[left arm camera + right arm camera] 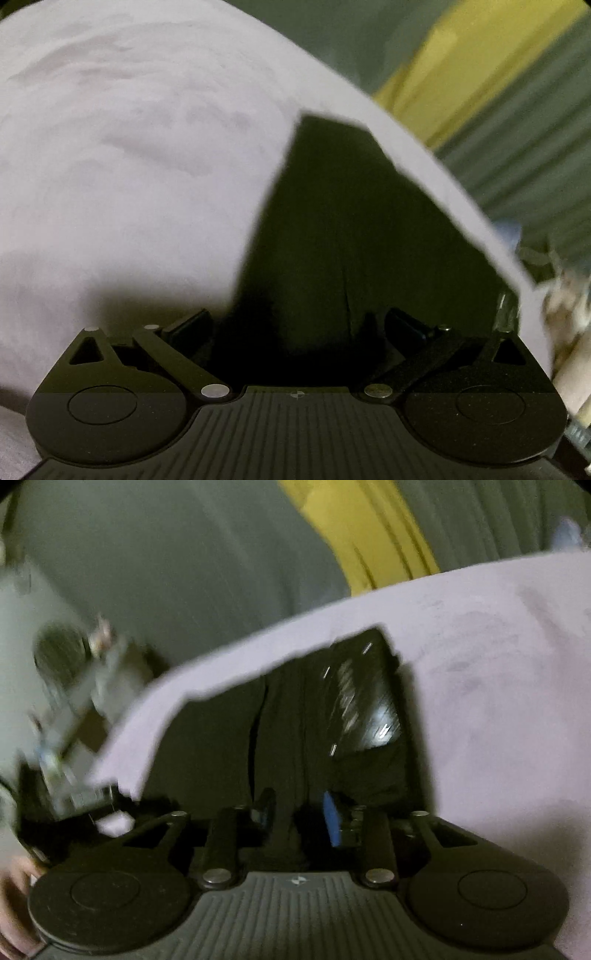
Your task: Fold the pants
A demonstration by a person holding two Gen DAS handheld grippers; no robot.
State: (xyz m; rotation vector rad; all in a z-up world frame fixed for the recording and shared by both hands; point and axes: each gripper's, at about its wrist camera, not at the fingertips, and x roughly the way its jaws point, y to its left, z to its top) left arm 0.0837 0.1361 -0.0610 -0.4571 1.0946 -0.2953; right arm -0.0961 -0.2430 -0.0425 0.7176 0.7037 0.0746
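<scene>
Black pants (332,236) lie on a pale lilac sheet (129,184) at its edge, in front of both tools. Left gripper (295,325): held low over the fabric, fingers (192,325) spread wide with dark cloth between them; whether the pads touch it cannot be told. Left of the garment the sheet is broad and bare; to its right the sheet's edge runs close, with grey-green and yellow cloth (461,66) beyond. Right gripper (295,812): fingers drawn near each other, pinching a vertical fold of the pants (280,738) between the blue-padded fingertips (330,818). Only the right view shows a glossy black patch (365,701) on the garment, blurred, and blurred clutter (74,701) past the sheet's left edge. Sheet (498,701) lies wide to the right there.
</scene>
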